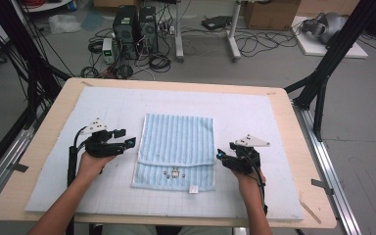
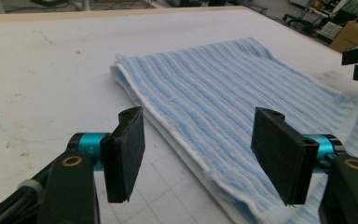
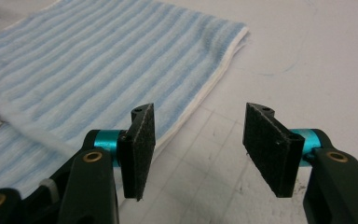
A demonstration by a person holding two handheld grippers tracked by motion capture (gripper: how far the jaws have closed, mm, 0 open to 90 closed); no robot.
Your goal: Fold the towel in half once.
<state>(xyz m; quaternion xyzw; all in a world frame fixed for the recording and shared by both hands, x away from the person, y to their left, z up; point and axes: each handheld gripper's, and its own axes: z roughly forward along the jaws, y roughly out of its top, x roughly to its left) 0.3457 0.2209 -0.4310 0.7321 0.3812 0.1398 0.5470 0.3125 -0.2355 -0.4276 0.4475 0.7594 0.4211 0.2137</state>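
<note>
Towel folded, flat on table; left hand-held gripper and right hand-held gripper flanking towel, jaws apart, empty.

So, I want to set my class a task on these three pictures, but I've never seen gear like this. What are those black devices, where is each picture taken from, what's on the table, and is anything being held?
No robot is at work here: a person holds a hand tool in each hand, each with two black padded jaws. The high view looks down from above the person's side of the table. There the left gripper sits left of the towel and the right gripper sits right of it. The other two pictures come from small cameras riding on the tools, looking out between their own jaws.

A white mat covers the wooden table. On it lies a light blue striped towel, folded, with its upper layer ending short of the near edge.

Nothing is held. In both gripper views the jaws stand apart with nothing between the pads; the towel's edge lies just beyond them.
</note>
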